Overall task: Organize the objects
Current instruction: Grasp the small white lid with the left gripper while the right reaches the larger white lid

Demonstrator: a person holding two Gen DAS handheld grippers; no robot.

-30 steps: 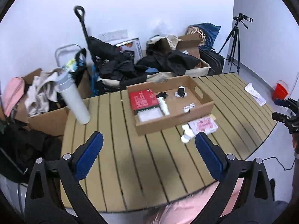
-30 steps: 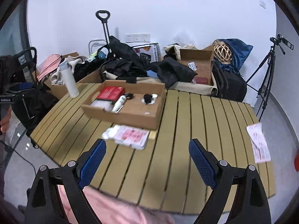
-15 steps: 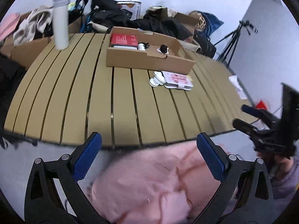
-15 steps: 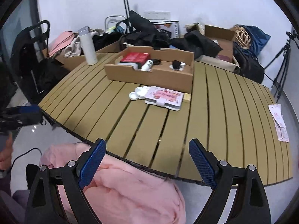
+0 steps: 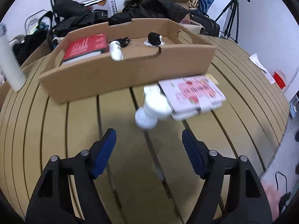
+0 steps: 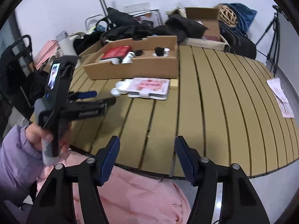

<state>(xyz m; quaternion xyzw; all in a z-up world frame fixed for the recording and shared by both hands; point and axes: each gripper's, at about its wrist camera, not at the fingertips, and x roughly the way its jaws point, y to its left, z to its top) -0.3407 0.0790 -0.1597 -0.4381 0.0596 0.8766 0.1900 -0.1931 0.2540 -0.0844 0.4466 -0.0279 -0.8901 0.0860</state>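
A cardboard tray (image 5: 130, 71) (image 6: 149, 66) sits on the slatted wooden table (image 5: 56, 130) (image 6: 214, 102), holding a red book (image 5: 86, 45), a white bottle (image 5: 115, 51) and a small black object (image 5: 154, 38). In front of it lie white round containers (image 5: 151, 108) (image 6: 119, 88) and a pink-printed white case (image 5: 192, 95) (image 6: 149, 88). My left gripper (image 5: 148, 137) hovers just short of the white containers, jaws closing, nothing between them. It also shows in the right wrist view as the left gripper (image 6: 93, 98), held by a hand. My right gripper (image 6: 146, 145) is over the table's near edge, jaws closing on nothing.
A white tumbler (image 5: 9, 61) stands at the table's left. A paper sheet (image 6: 280, 97) lies at the right edge. Bags, dark clothes and boxes are piled behind the table; a tripod (image 5: 231, 15) stands at the back right. Pink fabric (image 6: 130, 196) lies below the near edge.
My left gripper dropped and came forward over the table, close to the white containers. My right gripper sank a little toward the near edge. Both pairs of jaws have narrowed.
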